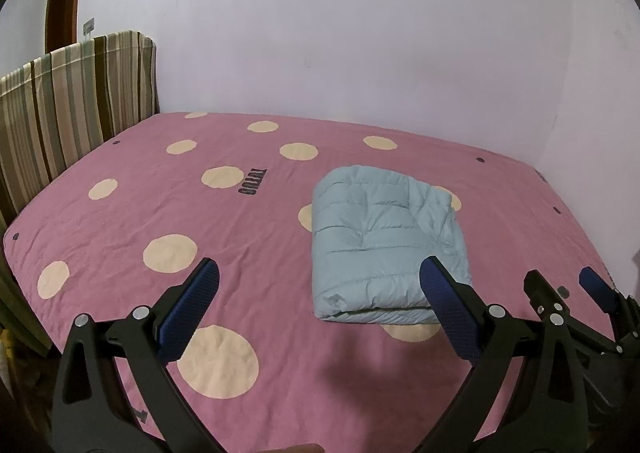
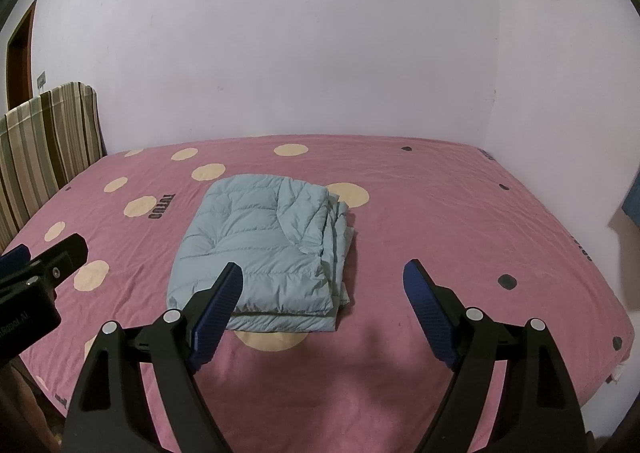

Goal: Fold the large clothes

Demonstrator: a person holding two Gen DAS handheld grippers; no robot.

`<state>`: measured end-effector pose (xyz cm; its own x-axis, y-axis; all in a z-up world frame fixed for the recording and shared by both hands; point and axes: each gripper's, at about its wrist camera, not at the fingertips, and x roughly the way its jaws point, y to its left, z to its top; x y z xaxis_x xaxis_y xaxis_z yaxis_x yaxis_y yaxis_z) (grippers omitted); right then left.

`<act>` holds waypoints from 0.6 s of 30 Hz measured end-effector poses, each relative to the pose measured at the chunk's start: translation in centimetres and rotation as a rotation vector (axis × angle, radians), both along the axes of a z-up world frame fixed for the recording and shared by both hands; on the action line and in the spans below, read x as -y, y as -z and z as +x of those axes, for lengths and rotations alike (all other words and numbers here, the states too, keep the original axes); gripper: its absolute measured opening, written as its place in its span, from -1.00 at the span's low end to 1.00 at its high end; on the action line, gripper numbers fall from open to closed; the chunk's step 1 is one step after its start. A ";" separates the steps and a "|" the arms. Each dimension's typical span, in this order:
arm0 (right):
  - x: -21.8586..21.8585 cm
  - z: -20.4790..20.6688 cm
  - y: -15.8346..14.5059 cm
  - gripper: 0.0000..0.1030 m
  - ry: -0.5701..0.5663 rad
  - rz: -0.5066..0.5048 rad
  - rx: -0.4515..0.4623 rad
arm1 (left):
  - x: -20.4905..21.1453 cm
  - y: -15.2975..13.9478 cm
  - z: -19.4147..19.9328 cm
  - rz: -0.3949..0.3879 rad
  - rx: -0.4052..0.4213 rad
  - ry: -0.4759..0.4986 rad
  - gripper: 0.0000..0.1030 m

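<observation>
Jacket (image 2: 260, 249) folded, both grippers hovering, jaws spread

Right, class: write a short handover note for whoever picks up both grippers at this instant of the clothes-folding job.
Left hand-held gripper: open, empty, above the bed.
Right hand-held gripper: open, empty, beside it.
Light blue puffer jacket: folded into a compact stack on the pink dotted bedsheet, touched by neither gripper.
Done: the folding looks finished.
Left: probably only squaring the looser layers on its right edge, if wanted.
</observation>
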<state>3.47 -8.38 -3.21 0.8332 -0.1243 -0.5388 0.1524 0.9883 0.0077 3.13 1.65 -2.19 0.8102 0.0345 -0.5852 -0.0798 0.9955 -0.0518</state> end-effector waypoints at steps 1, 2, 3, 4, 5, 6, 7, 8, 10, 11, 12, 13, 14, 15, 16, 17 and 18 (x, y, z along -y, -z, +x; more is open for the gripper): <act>0.0 0.0 0.0 0.58 0.000 0.000 0.000 | 0.0 0.0 0.0 -0.001 -0.001 0.001 0.95; 0.0 0.0 0.0 0.58 0.000 0.000 0.000 | 0.0 0.0 0.0 -0.001 0.000 0.002 0.95; 0.0 0.0 0.0 0.58 0.000 -0.001 -0.001 | 0.0 0.0 0.0 -0.001 0.003 0.002 0.95; 0.0 0.0 0.0 0.58 -0.001 -0.002 -0.002 | -0.1 0.0 0.1 -0.001 0.003 0.002 0.95; -0.1 0.0 0.0 0.58 0.001 -0.001 -0.001 | -0.1 0.0 0.1 -0.001 0.004 0.004 0.95; -0.1 0.0 -0.1 0.58 0.001 -0.003 -0.001 | -0.1 -0.1 0.0 0.001 0.006 0.004 0.95; -0.1 0.1 -0.1 0.58 0.001 -0.001 -0.001 | -0.1 0.0 0.1 0.002 0.006 0.005 0.95; -0.1 0.0 0.0 0.58 0.000 -0.001 -0.001 | -0.1 0.0 0.1 0.002 0.007 0.007 0.95; 0.0 -0.1 0.1 0.58 -0.002 -0.004 -0.002 | -0.1 0.0 0.1 0.002 0.010 0.009 0.95; 0.1 0.1 0.2 0.58 -0.005 -0.003 -0.003 | -0.2 0.0 0.2 0.001 0.009 0.010 0.95; 0.1 0.1 0.2 0.58 -0.006 -0.003 -0.004 | -0.2 0.0 0.3 0.000 0.009 0.012 0.95; 0.3 0.2 0.4 0.58 -0.009 -0.003 -0.005 | -0.2 0.0 0.3 -0.002 0.010 0.011 0.96; 0.4 0.2 0.4 0.58 -0.010 -0.002 -0.007 | -0.2 0.1 0.3 -0.006 0.011 0.012 0.96; 0.5 0.2 0.5 0.58 -0.012 -0.003 -0.009 | -0.3 0.1 0.4 -0.013 0.010 0.015 0.96; 0.7 0.4 0.6 0.58 -0.016 -0.003 -0.011 | -0.3 0.2 0.6 -0.017 0.007 0.017 0.96; 0.9 0.5 0.7 0.58 -0.018 -0.003 -0.015 | -0.4 0.3 0.7 -0.021 0.003 0.021 0.96; 1.0 0.5 0.9 0.58 -0.019 -0.001 -0.019 | -0.4 0.5 0.9 -0.025 -0.003 0.031 0.96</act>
<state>4.01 -9.37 -4.09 0.8249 -0.1093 -0.5547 0.1342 0.9909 0.0043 4.03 2.03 -2.65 0.8087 -0.0054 -0.5882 -0.0493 0.9958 -0.0770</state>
